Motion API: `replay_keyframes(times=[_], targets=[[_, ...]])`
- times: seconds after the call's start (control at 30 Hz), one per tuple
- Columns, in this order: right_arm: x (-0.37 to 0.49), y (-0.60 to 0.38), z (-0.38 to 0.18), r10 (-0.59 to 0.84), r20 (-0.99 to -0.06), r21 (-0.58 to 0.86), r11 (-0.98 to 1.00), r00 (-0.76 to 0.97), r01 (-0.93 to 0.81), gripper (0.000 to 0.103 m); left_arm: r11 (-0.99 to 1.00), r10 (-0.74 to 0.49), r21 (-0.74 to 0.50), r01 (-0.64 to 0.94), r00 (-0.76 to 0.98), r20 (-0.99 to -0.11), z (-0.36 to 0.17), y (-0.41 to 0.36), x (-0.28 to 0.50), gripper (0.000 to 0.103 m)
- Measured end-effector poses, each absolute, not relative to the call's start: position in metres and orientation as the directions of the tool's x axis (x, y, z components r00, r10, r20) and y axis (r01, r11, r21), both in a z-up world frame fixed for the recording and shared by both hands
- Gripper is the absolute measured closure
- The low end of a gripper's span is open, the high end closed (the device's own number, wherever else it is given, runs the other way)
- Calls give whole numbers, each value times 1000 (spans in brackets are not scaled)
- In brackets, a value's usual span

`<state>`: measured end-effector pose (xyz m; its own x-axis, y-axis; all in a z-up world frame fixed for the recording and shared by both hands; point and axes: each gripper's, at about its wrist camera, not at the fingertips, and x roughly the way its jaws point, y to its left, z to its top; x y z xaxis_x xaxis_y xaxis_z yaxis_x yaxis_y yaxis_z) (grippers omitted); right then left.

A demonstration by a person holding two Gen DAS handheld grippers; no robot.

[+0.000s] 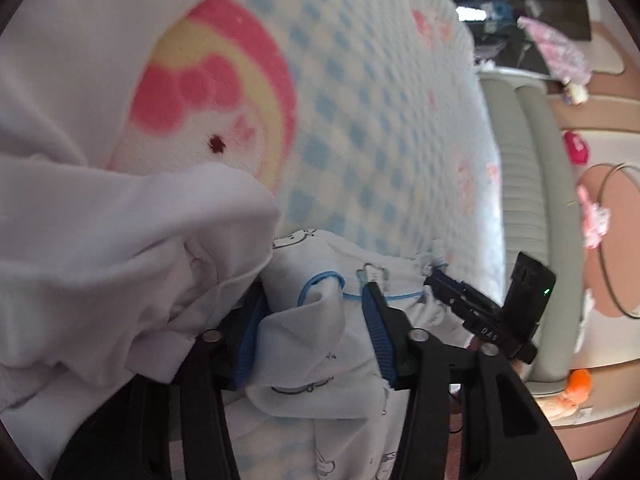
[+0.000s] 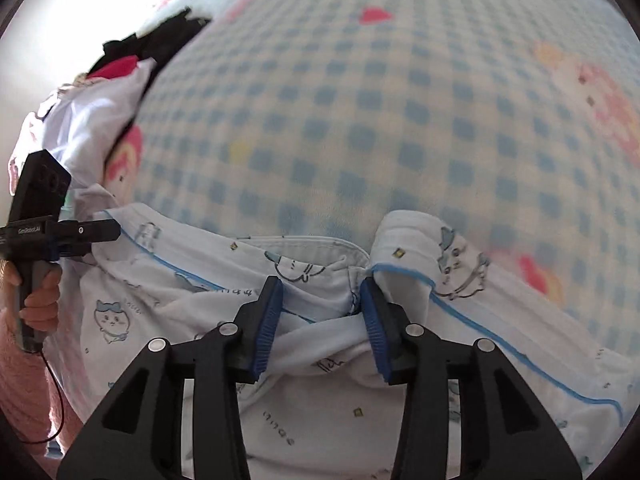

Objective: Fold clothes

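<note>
Left wrist view is showing the left gripper (image 1: pixel 312 324) low over a white printed garment (image 1: pixel 316 364) that is lying on a blue checked blanket (image 1: pixel 380 120). Its two blue pads (image 1: pixel 378 332) are standing apart, with a bunched fold of the printed cloth sitting between them, so the jaws are spread around the cloth and not pinching it tight. A blue trim line (image 1: pixel 320 280) is running along the edge of that fold. A plain white cloth (image 1: pixel 120 240) is lying in a heap on the left side, touching the left finger. The right gripper (image 1: pixel 480 304) is showing at the far edge of the same garment. Right wrist view is showing the right gripper (image 2: pixel 320 320) over the garment's (image 2: pixel 320 420) middle, with its jaws wide apart and a twisted ridge of cloth lying between the blue pads (image 2: pixel 268 328). The garment is spreading across the near part of the blanket (image 2: pixel 360 120). On the left, a hand (image 2: pixel 36 300) is holding the left gripper (image 2: pixel 96 236) at the garment's edge; whether that one is nipping the cloth cannot be told from this side. A pile of clothes (image 2: pixel 120 80) is sitting far off on the left.
</note>
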<state>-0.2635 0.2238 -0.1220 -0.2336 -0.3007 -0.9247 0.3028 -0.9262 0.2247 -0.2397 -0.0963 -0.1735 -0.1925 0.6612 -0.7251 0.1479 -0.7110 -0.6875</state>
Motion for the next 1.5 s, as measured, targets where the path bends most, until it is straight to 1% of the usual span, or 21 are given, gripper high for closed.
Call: replay_keyframes(times=[0.03, 0.07, 0.17, 0.27, 0.3, 0.4, 0.47, 0.5, 0.53, 0.57, 0.63, 0.67, 0.7, 0.77, 0.87, 0.97, 1.0, 1.13, 1.27, 1.4, 1.5], targets=[[-263, 218, -117, -298, -922, 211, -923, -248, 322, 84, -752, 628, -651, 103, -189, -755, -162, -92, -239, 91], [-262, 211, -112, -296, -918, 198, -919, -263, 341, 86, -790, 592, -611, 49, -197, -782, -149, -87, -239, 93], [-261, 196, -96, -289, -903, 158, -911, -318, 382, 89, -881, 472, -447, -154, -304, -827, -93, -69, -233, 94], [-273, 202, -70, -270, -860, 131, -937, -433, 324, 90, -918, 382, -289, -272, -405, -831, -58, -58, -244, 94], [-279, 205, -68, -258, -850, 127, -946, -459, 297, 90, -921, 370, -270, -280, -416, -830, -57, -57, -252, 94], [-305, 215, -79, -257, -845, 173, -961, -469, 214, 90, -940, 333, -263, -219, -403, -852, -85, -63, -277, 93], [-319, 223, -102, -272, -858, 235, -962, -436, 137, 90, -957, 287, -241, -164, -386, -877, -111, -64, -293, 88], [-322, 230, -116, -274, -864, 268, -960, -422, 75, 90, -964, 261, -225, -139, -360, -896, -128, -62, -299, 77], [-324, 238, -128, -291, -867, 308, -951, -405, 24, 87, -969, 243, -216, -118, -328, -913, -145, -62, -303, 71], [-323, 245, -134, -319, -861, 350, -937, -395, -6, 87, -966, 258, -240, -95, -324, -910, -147, -67, -302, 70], [-315, 249, -124, -345, -829, 386, -922, -440, -3, 76, -952, 302, -302, -56, -357, -884, -133, -80, -291, 64], [-310, 250, -112, -352, -805, 388, -921, -477, 26, 76, -949, 309, -308, -65, -388, -868, -120, -83, -283, 58], [-302, 251, -103, -356, -791, 387, -921, -497, 44, 75, -946, 320, -313, -87, -420, -849, -107, -85, -273, 56], [-277, 255, -93, -355, -795, 381, -923, -492, 50, 73, -934, 356, -331, -137, -454, -816, -85, -83, -250, 55], [-239, 261, -79, -352, -800, 372, -926, -485, 60, 70, -912, 408, -373, -168, -452, -794, -74, -77, -214, 54], [-202, 267, -64, -350, -806, 363, -929, -478, 69, 64, -893, 447, -420, -163, -436, -781, -78, -74, -179, 55], [-189, 269, -60, -349, -808, 360, -930, -475, 72, 63, -887, 456, -435, -152, -426, -781, -82, -73, -168, 56], [-137, 276, -43, -341, -816, 342, -936, -467, 84, 63, -860, 494, -501, -98, -402, -771, -97, -71, -127, 56], [-74, 274, -50, -310, -818, 315, -946, -485, 73, 63, -830, 534, -552, -78, -393, -748, -105, -67, -94, 56], [-29, 272, -61, -283, -832, 300, -953, -476, 42, 63, -836, 536, -543, -82, -335, -774, -121, -61, -70, 54], [-6, 273, -69, -266, -842, 300, -954, -470, 1, 63, -810, 568, -585, -46, -313, -761, -132, -61, -61, 54]])
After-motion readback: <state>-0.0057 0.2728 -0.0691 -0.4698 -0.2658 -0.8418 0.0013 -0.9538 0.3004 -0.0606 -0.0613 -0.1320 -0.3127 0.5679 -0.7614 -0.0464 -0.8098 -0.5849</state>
